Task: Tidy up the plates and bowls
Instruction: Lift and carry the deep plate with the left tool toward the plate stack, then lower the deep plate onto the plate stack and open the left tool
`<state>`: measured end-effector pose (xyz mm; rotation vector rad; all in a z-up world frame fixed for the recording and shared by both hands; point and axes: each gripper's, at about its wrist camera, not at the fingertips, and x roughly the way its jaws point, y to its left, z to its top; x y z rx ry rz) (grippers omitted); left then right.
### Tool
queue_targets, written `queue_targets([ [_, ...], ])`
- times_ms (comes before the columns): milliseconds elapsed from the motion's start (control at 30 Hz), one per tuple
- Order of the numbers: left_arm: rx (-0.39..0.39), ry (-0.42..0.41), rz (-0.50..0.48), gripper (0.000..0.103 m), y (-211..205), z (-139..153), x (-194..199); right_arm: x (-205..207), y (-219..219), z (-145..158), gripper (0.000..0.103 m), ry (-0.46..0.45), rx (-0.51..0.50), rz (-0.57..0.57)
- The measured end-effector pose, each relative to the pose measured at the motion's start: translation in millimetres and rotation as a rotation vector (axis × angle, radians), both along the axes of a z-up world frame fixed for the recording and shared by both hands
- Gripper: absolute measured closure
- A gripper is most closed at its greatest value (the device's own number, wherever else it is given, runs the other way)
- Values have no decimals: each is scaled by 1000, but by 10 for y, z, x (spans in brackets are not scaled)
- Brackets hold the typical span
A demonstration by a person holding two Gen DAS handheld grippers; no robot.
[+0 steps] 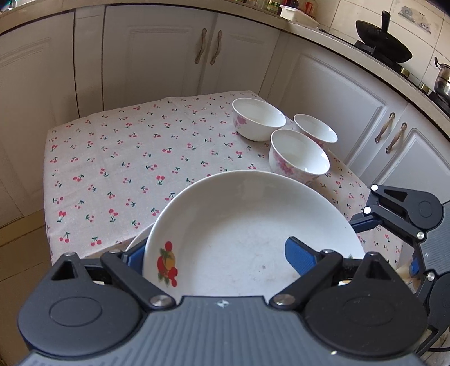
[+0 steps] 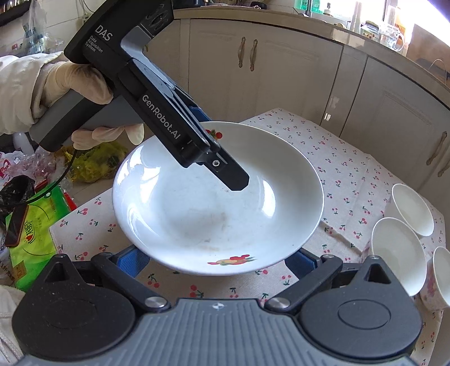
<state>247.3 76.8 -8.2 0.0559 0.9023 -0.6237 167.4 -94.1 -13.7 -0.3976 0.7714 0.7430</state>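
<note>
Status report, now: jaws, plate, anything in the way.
Left gripper jaws straddle plate rim. Right gripper jaws wide at near rim, grip unclear. Plate looks lifted. Three bowls ahead, right side.

Daylit, bright and even in both views. Strongest light from the window [image 2: 407, 25] at upper right of the right wrist view, blown out to white there. Curved glare streaks on the inner wall of the plate [image 2: 216, 202]; soft grey shadow across its centre. Mild shadows under the bowls [image 1: 258, 118] near the tabletop's [image 1: 118, 157] far right corner. Heavy fisheye bending of cabinet lines at frame edges. Corners vignetted dark. Nearest gripper housings slightly soft.
</note>
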Motion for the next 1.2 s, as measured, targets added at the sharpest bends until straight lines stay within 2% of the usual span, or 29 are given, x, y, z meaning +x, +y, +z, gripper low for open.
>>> queue_targets([
  [267, -16, 38, 6, 7, 30, -155, -48, -78, 42, -125, 0, 23, -17, -9],
  [733, -5, 85, 20, 7, 51, -318, 28, -85, 61, -163, 0, 51, -12, -36],
  [1200, 82, 118, 8, 7, 21, -389, 122, -98, 68, -135, 0, 66, 12, -52],
])
